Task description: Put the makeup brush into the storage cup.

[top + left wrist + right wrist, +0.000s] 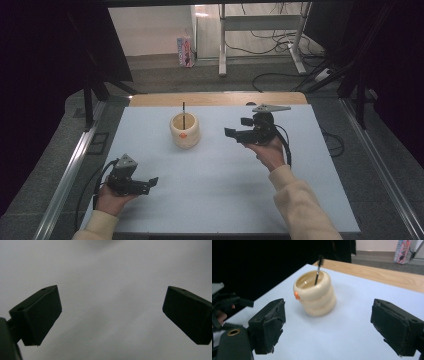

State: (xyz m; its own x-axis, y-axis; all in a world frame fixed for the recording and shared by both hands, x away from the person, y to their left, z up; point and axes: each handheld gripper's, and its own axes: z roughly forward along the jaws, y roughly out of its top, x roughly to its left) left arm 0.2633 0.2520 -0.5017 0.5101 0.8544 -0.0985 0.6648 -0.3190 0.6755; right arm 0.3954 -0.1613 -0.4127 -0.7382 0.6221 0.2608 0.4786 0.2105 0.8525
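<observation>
Clearly the work centres on the cream pot (184, 131), a ribbed, bulging holder with a small orange knob on its side, standing upright on the pale desk (220, 200) toward its far middle. A thin black brush (319, 267) stands in it, bristles up, leaning against the rim. I judge the step in hand to be a move of the right gripper (239, 129) beside the pot, either toward the brush or clear of it. To do it well, the hand should travel level and keep off the pot's wall, since a nudge would likely tip or slide so light a holder. Its fingers (268, 323) stand wide apart and hold nothing; the pot lies beyond them, untouched. The left gripper (150, 183) rests low at the desk's near left, well apart from the pot, its fingers (40, 315) also spread wide over bare desk, empty.
</observation>
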